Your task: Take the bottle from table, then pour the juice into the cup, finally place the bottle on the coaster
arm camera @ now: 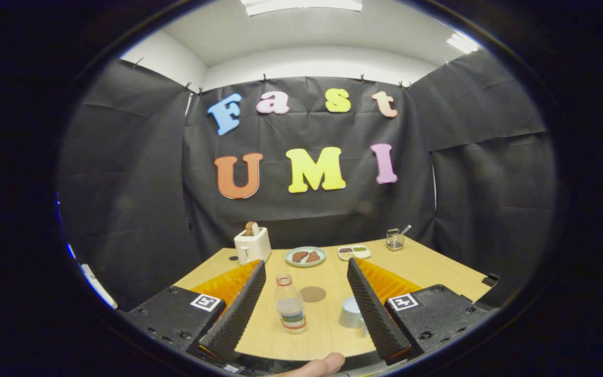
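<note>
Nearest the camera, a fingertip (318,365) of the person shows just under the table's front edge. Above it the gripper (306,268) holds its 2 fingers spread wide apart, with nothing clasped between them; their ribbed inner faces angle outward over the wooden table (437,272).

Between the fingers, closer to the left one but not touching it, the bottle (290,303) stands upright on the table. It is clear plastic with a label band around its lower part, and a pale liquid fills its lower half. To its right, just beside the right finger and partly hidden by it, sits the cup (352,313), pale grey. A little beyond the bottle, between the bottle and the cup, the round brown coaster (313,294) lies flat on the table, bare.

Farther back, past the fingertips, a white toaster (252,245) stands with a slice poking up from its slot. To its right are a round plate (305,256) holding 2 brown pieces, then a small tray (354,252) of food, then a wire holder (395,239) with a utensil near the far right corner.
</note>
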Motion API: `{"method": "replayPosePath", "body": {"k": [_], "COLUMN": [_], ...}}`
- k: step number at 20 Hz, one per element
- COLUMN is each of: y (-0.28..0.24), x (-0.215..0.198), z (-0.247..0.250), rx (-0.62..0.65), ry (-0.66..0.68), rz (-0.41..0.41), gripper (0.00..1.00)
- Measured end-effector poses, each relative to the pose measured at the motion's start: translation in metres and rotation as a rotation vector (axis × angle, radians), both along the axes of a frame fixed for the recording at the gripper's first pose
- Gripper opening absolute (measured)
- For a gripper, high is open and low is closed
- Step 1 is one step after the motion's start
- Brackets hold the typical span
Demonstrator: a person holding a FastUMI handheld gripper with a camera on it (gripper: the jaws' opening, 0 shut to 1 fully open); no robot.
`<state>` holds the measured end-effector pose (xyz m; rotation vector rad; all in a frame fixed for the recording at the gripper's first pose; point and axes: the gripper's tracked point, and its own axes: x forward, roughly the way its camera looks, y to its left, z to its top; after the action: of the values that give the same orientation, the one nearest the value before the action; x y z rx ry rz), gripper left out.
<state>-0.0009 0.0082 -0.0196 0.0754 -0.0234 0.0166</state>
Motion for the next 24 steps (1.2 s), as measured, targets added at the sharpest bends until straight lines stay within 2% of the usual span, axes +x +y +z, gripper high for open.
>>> {"method": "replayPosePath", "body": {"k": [7,17,24], "y": [0.023,0.028,0.045], "x": [0.010,0.031,0.049], "z": [-0.037,-0.091,-0.135], "rx": [-0.012,-0.040,-0.043], "ry": [0.027,0.042,0.071], "rz": [0.034,0.015,0.036], "gripper": [1.00,1.00,1.00]}}
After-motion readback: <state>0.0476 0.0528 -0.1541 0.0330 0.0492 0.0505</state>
